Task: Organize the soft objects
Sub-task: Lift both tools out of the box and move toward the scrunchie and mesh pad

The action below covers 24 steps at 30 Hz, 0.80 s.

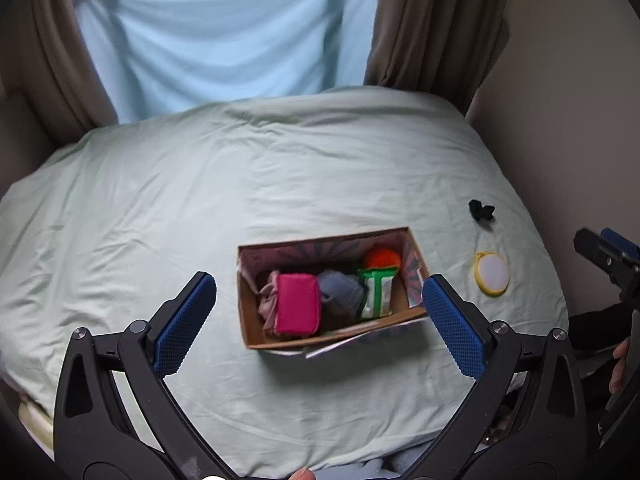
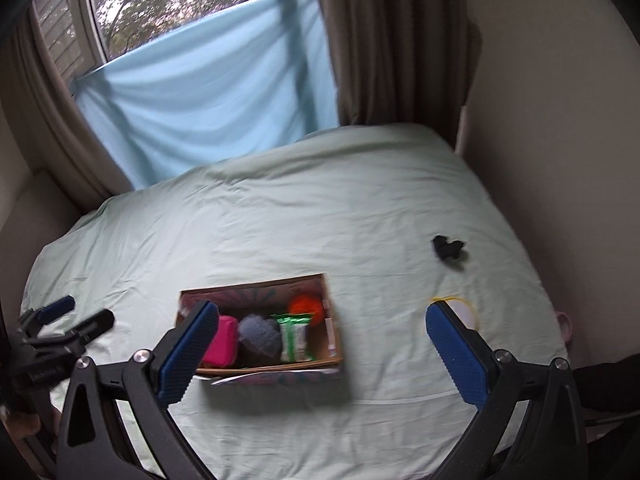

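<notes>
Your left gripper (image 1: pixel 320 316): jaws spread wide, blue pads (image 1: pixel 185 322) facing each other, nothing between them. Your right gripper (image 2: pixel 322 354): likewise wide apart, gripping nothing. Both raised, angled downward, side by side.

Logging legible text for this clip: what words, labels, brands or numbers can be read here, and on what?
Green and white wrapped packet in the open cardboard box: print present, too blurred to read.
Black left tool, white lettering on its body in the right wrist view: too small and blurred to read.
Nothing else bears text.
</notes>
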### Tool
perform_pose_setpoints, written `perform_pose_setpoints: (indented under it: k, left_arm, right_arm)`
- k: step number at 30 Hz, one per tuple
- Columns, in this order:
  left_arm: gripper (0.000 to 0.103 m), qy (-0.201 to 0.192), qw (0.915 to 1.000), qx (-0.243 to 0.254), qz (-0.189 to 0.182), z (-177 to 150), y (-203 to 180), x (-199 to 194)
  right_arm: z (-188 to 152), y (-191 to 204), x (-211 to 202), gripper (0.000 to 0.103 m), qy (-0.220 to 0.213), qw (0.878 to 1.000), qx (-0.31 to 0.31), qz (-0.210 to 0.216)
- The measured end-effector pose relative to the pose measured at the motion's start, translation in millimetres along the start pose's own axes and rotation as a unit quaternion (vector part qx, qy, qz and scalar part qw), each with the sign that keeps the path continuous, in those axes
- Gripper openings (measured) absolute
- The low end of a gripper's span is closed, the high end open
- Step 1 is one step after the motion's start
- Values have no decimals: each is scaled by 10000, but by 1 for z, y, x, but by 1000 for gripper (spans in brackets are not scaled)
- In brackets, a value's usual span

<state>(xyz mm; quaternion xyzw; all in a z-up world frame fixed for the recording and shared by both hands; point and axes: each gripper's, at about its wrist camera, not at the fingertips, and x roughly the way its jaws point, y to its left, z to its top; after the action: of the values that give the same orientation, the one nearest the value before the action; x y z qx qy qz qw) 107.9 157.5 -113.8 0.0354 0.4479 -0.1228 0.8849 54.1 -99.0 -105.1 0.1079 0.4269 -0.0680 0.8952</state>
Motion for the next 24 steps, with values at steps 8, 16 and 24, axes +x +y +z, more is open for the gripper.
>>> perform_pose_setpoints:
  k: [8,16,24]
  left_arm:
    - [103,-160,9980,594,-173,33,-71,13]
    - [103,-38,9886,1225,-875,87,-168,69]
    - [103,476,9704,2021,-1237,132,-279,172]
  right_arm:
    - [-6,-78,-3,103,28,9986,340,-396]
    - [-10,-147,33,103,357,9951,664,-635]
    - [-33,-203,105,103,815,9869,1153,-787]
